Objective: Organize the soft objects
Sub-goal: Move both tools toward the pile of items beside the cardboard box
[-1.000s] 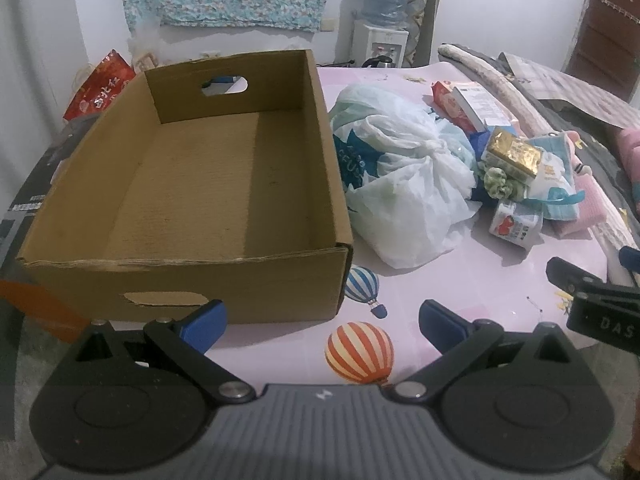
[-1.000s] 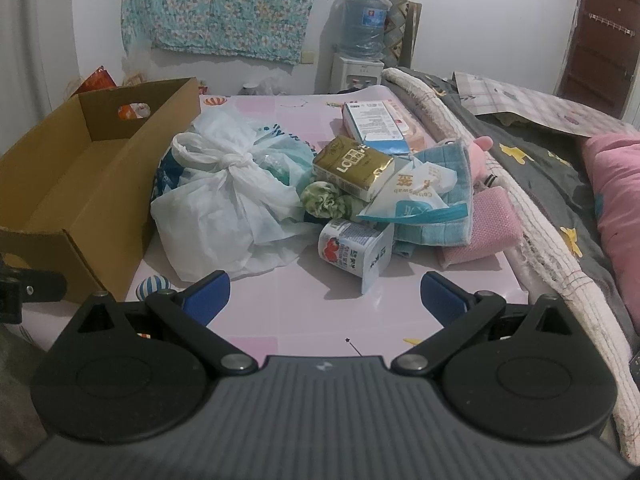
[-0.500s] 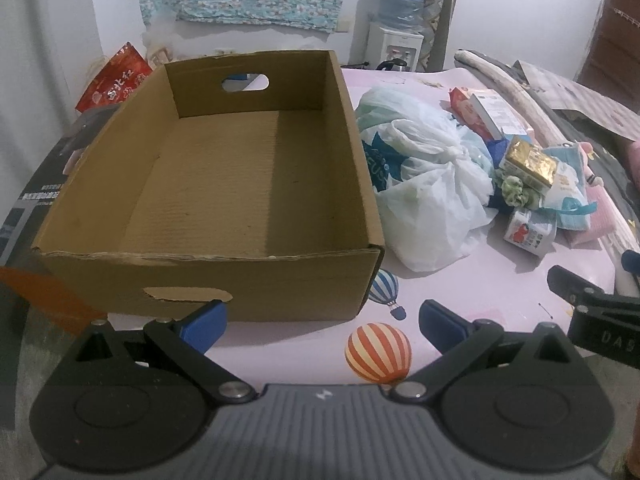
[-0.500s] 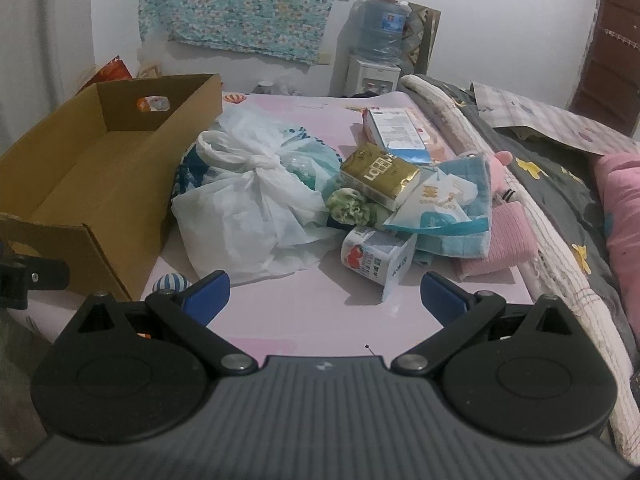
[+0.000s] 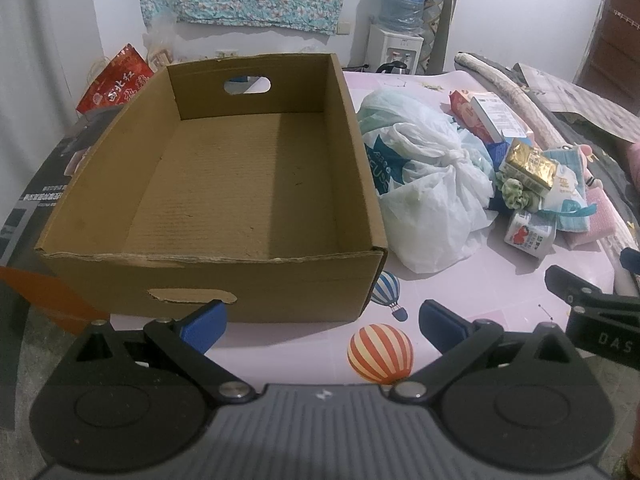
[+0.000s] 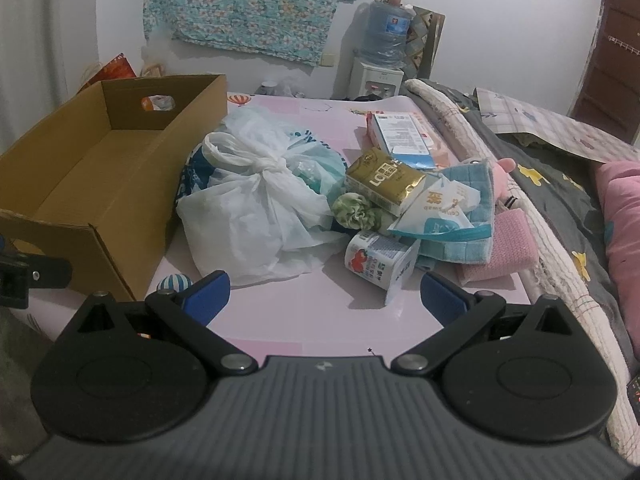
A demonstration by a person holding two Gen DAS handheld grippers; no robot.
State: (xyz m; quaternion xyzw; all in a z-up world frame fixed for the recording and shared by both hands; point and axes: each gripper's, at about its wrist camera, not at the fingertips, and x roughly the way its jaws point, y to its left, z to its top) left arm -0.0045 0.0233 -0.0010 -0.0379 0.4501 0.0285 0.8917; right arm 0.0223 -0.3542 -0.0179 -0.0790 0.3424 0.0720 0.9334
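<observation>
Fingers of the left gripper (image 5: 322, 322) are spread wide and hold nothing, hovering before the near wall of the empty box (image 5: 224, 184) on the bench (image 5: 480, 292); the bag (image 5: 428, 184) lies just right of it.

Right gripper (image 6: 325, 290) is likewise wide open and empty, facing the bag (image 6: 260, 216), towel (image 6: 468, 216) and pink cloth (image 6: 508, 248). Nothing is packed yet; next comes reaching in and closing on one soft item.
</observation>
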